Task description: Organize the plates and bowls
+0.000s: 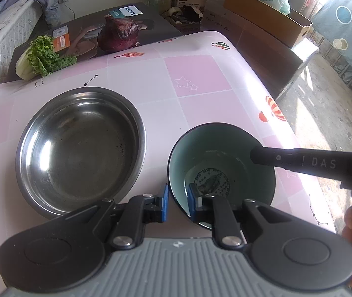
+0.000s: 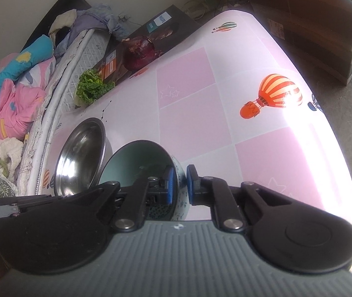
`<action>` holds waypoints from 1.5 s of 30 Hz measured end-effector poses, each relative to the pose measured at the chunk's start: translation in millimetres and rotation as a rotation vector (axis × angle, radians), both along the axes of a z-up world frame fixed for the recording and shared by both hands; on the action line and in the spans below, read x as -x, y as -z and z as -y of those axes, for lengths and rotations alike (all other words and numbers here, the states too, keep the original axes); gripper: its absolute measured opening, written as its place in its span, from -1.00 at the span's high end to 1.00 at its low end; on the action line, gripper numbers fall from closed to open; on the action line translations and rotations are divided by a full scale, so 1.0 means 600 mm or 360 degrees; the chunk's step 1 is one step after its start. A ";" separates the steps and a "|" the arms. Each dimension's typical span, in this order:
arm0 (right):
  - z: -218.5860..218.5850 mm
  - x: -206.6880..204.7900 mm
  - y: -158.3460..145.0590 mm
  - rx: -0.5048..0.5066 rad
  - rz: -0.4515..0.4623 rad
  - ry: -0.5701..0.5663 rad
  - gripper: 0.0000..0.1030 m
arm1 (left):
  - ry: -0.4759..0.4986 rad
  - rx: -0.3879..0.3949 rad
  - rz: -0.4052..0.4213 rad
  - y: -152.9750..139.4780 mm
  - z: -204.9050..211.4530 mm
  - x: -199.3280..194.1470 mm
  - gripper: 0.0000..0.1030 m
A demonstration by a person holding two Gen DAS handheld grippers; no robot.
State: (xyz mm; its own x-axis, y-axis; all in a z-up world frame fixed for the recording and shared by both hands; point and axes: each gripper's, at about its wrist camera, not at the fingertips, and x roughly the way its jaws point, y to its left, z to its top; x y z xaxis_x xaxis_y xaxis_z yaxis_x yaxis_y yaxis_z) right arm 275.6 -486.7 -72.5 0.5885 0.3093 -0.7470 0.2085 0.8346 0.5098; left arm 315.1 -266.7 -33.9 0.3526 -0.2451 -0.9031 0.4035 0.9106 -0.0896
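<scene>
A teal-glazed ceramic bowl (image 1: 225, 163) with a printed base stands on the pink checked table (image 1: 198, 74), right of a wide steel bowl (image 1: 77, 148). My left gripper (image 1: 177, 204) straddles the ceramic bowl's near rim, one blue pad outside, one inside, with visible gaps. My right gripper (image 2: 182, 185) straddles the same bowl's (image 2: 136, 158) right wall, one pad inside, one outside; its black body also reaches over the bowl in the left wrist view. The steel bowl (image 2: 79, 156) sits just left of it.
A red cabbage (image 1: 117, 34) and a leafy green (image 1: 39, 57) lie on a dark box at the table's far edge. A bed with bedding (image 2: 15, 86) runs along the left. Cardboard boxes (image 1: 267, 12) stand beyond the table's right edge.
</scene>
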 end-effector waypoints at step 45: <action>-0.004 0.023 0.008 0.0069 -0.0096 0.0006 0.73 | 0.0047 0.0028 -0.0178 0.038 0.009 0.002 0.61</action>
